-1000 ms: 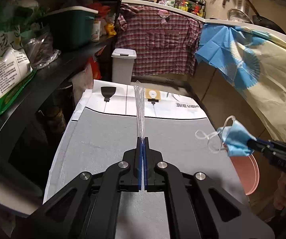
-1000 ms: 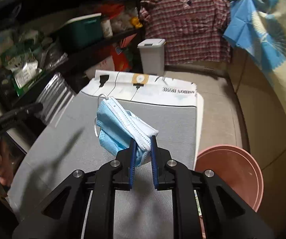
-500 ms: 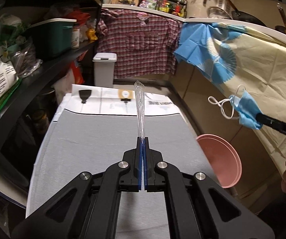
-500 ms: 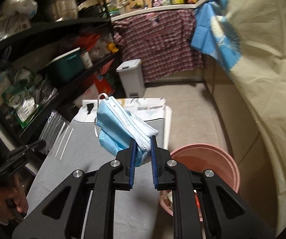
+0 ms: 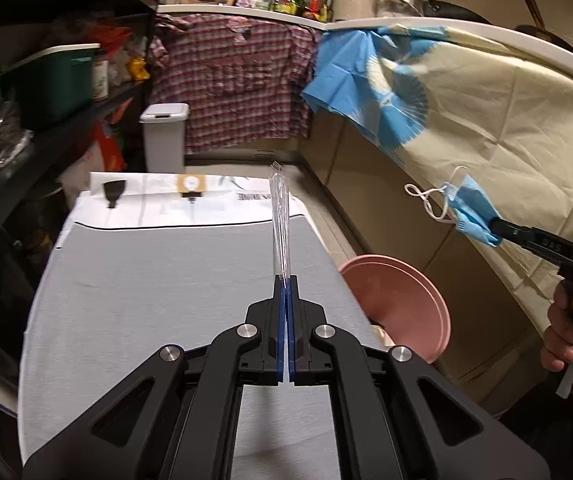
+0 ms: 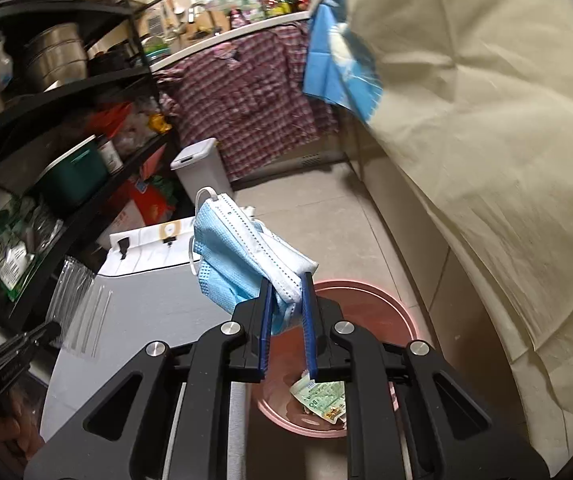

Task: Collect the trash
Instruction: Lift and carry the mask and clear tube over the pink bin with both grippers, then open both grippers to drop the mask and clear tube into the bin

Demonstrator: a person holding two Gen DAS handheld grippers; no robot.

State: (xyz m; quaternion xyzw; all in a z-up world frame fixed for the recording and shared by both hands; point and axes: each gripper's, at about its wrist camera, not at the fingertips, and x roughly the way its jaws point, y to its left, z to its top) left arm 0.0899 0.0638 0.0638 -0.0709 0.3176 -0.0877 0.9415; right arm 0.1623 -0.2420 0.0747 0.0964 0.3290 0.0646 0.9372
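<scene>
A cramped kitchen corner: black shelving [image 5: 38, 132] crammed with bags and a green storage box [image 5: 58, 80] runs down one side, a plaid shirt [image 5: 234, 84] hangs from the counter edge at the back, and a cream cloth with a blue fan print [image 5: 466, 112] drapes the other side. In the middle stands a table covered in grey fabric [image 5: 158, 296], with a white printed sheet [image 5: 158, 204] laid across its far end and a small white pedal bin [image 5: 164, 136] on the floor beyond it.

The left gripper [image 5: 286, 284] hovers over the near part of the table, its blue-lined jaws pressed together on the lower end of a clear plastic sleeve [image 5: 280, 216], which stands almost upright from the tips.

Off the table's side, the right gripper [image 6: 286, 300] is held out above a pink bucket [image 6: 386, 312] that sits on the tiled floor against the table edge. Its jaws pinch a crumpled blue face mask [image 6: 238, 256], with a narrow gap between them filled by the folded fabric; a white ear loop [image 6: 206, 194] sticks up from the mask's top. The mask hangs in the air over the bucket's rim. Down inside the bucket lies a green printed wrapper [image 6: 322, 396]
</scene>
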